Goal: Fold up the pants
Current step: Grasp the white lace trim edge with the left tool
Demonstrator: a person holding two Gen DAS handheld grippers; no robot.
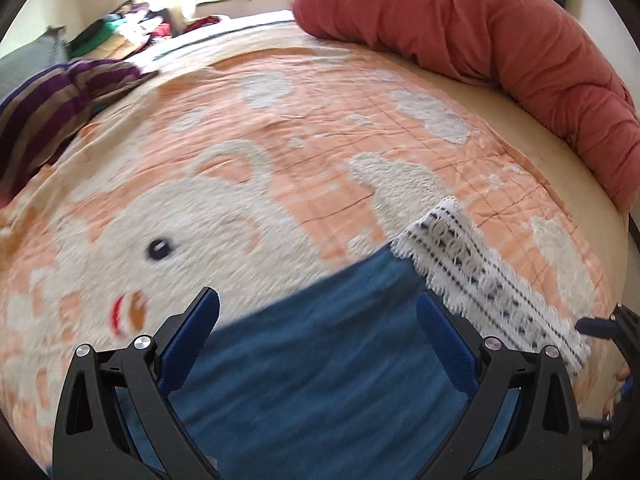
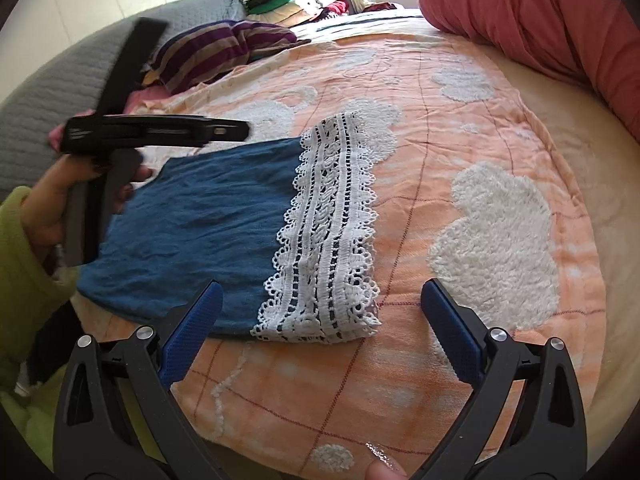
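Item 1. Pants (image 2: 200,232): blue fabric, folded into a compact rectangular bundle, lying flat on the bed. A white lace trim (image 2: 328,232) runs along the bundle's right edge, far to near. In the left wrist view the blue cloth fills the near centre, with the lace to its right; that view is motion-blurred.

Item 2. Left tool (image 1: 318,320): black frame, blue pads, jaws spread wide, nothing between them, hovering over the blue cloth. In the right wrist view it shows from the side at far left, held by a hand (image 2: 60,208) in a yellow-green sleeve (image 2: 24,280), above the left end of the bundle.

Item 3. Right tool (image 2: 320,312): same build, jaws spread wide, holding nothing, positioned over the near end of the lace trim. Whether either pad touches the fabric cannot be told. A fingertip with a glittered nail (image 2: 382,466) shows at the near edge.

Item 4. Bedspread (image 2: 460,240): peach with white fleecy patches and a rabbit face motif (image 1: 160,248).

Item 5. Red rolled quilt (image 1: 500,48): along the far right of the bed.

Item 6. Striped purple pillow (image 2: 216,52): far left. Grey quilted cover (image 2: 48,92) beside it.

Item 7. Stacked clothes (image 2: 304,0): far, beyond the bed.
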